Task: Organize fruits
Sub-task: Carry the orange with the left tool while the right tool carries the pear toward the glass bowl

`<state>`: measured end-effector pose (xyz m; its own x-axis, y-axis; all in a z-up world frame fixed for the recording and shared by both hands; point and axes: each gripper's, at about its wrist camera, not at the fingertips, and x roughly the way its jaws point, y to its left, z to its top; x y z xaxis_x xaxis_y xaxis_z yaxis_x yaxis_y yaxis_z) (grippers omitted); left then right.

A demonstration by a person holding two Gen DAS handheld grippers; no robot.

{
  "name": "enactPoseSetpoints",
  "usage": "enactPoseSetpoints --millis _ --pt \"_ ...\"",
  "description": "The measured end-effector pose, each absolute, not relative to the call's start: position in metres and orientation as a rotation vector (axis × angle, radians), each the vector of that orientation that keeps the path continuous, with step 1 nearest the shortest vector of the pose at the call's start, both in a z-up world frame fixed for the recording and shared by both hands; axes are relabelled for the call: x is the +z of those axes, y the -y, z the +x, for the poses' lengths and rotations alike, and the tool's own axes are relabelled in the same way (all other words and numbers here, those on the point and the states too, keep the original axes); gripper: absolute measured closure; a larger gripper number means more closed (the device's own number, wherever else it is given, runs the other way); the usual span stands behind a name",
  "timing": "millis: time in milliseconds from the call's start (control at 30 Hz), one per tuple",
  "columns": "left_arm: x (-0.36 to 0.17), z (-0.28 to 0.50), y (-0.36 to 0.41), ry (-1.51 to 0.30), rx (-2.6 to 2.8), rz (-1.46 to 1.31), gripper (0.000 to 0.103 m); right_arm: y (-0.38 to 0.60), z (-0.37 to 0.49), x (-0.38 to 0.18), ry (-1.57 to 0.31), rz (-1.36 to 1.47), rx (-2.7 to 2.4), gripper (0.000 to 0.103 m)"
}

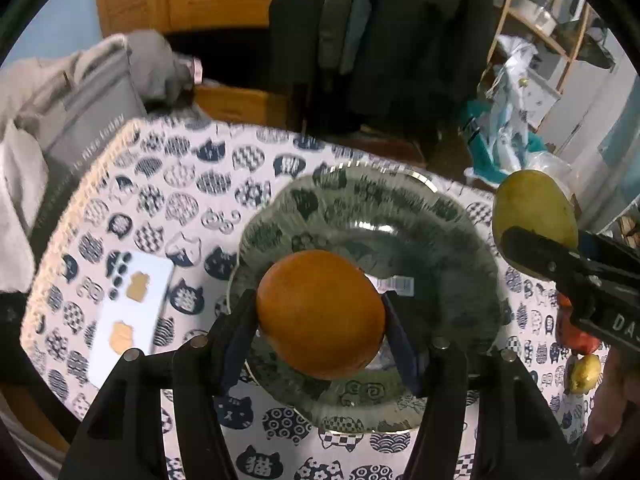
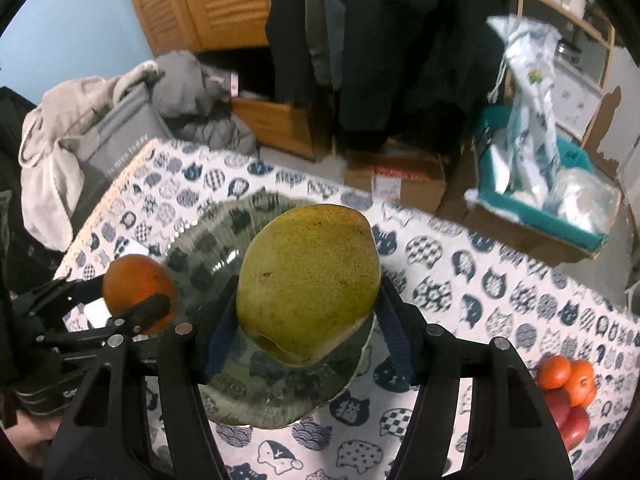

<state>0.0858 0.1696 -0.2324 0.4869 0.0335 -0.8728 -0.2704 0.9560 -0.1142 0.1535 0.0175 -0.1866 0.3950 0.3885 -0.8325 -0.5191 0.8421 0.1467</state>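
Observation:
My left gripper (image 1: 320, 316) is shut on an orange fruit (image 1: 320, 312) and holds it above a clear glass plate (image 1: 420, 216) on the cat-print tablecloth. My right gripper (image 2: 308, 312) is shut on a large yellow-green mango (image 2: 308, 280) over the same plate (image 2: 208, 240). The mango (image 1: 532, 208) and right gripper show at the right of the left wrist view. The orange fruit (image 2: 138, 292) and left gripper (image 2: 120, 304) show at the left of the right wrist view.
More fruit lies at the table's right: tangerines (image 2: 572, 376), red fruit (image 2: 572, 424) and a small yellow fruit (image 1: 584, 372). A white card (image 1: 132, 312) lies left of the plate. A grey bag with clothes (image 2: 100, 136), boxes and a teal bin (image 2: 540, 184) stand beyond the table.

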Motion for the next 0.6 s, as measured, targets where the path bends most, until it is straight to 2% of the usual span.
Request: enactPoseSetpoints --millis 267,600 --pt "-0.271 0.099 -0.173 -1.145 0.201 -0.257 0.040 -0.023 0.159 -0.219 -1.078 -0.148 0.590 0.038" --pt "-0.294 0.104 -0.169 -1.206 0.191 -0.251 0.039 -0.030 0.158 -0.239 -1.123 -0.164 0.600 0.038"
